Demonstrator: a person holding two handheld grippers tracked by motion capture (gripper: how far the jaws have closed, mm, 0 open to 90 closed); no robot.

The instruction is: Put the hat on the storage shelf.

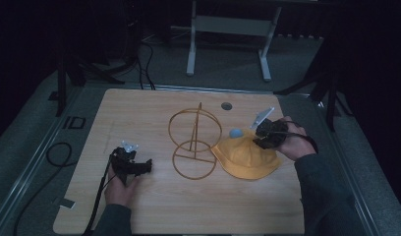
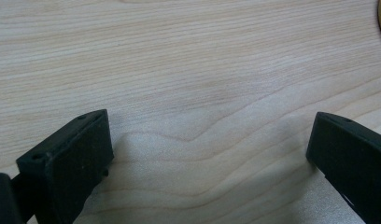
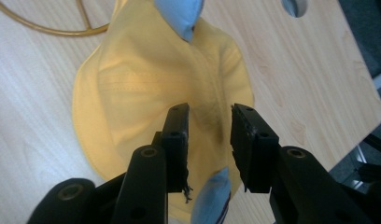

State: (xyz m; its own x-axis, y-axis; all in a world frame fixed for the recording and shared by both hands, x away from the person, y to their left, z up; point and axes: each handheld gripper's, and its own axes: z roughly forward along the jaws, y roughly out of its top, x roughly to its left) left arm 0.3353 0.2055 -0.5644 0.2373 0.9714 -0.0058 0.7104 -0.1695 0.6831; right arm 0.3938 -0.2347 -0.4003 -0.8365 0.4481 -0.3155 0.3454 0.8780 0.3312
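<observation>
My right hand-held gripper (image 3: pixel 209 123) hangs over the soft yellow cloth bucket hat (image 3: pixel 146 88), its jaws set narrow with a raised fold of the crown between them; I cannot tell whether the pads press the cloth. The hat lies on the pale wood-grain counter (image 1: pixel 139 206), right of centre, its brim just beside the thin golden wire stand made of two rings and an upright post (image 1: pixel 194 142). A light blue cloth piece (image 3: pixel 181 16) sits at the hat's far edge in the right gripper view, and another light blue cloth bit (image 3: pixel 212 196) shows near the jaws. From the high view my right hand (image 1: pixel 292 140) rests at the hat's far right side. My left hand-held gripper (image 2: pixel 209 154) stands with jaws wide apart, bare counter between them, well apart from the hat at the counter's left. No brand, label or writing on the hat or stand can be read
</observation>
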